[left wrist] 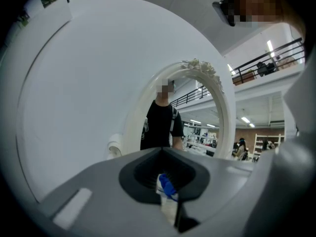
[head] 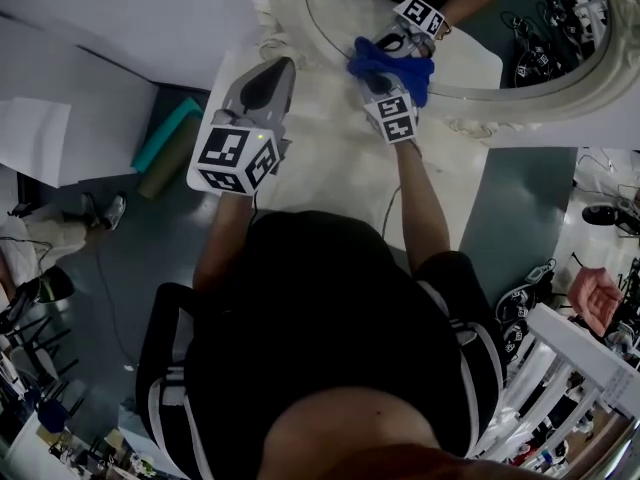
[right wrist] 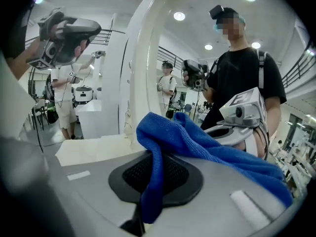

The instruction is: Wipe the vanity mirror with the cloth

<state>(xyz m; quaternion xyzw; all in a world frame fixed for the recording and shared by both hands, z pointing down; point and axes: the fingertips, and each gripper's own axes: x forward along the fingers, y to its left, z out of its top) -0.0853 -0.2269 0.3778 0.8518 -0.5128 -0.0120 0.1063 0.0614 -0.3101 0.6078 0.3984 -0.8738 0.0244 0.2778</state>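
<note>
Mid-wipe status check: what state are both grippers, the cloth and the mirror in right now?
Left gripper: jaws together, holding nothing, off to the cloth's left.
Right gripper: jaws shut on the cloth.
Cloth: bunched, draped over the right jaws, up at the lower part of the mirror glass.
Mirror: standing upright, not held by either gripper.

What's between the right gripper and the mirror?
The blue cloth, clamped in the right gripper, bunched at the mirror's lower edge; clearest in the head view.
</note>
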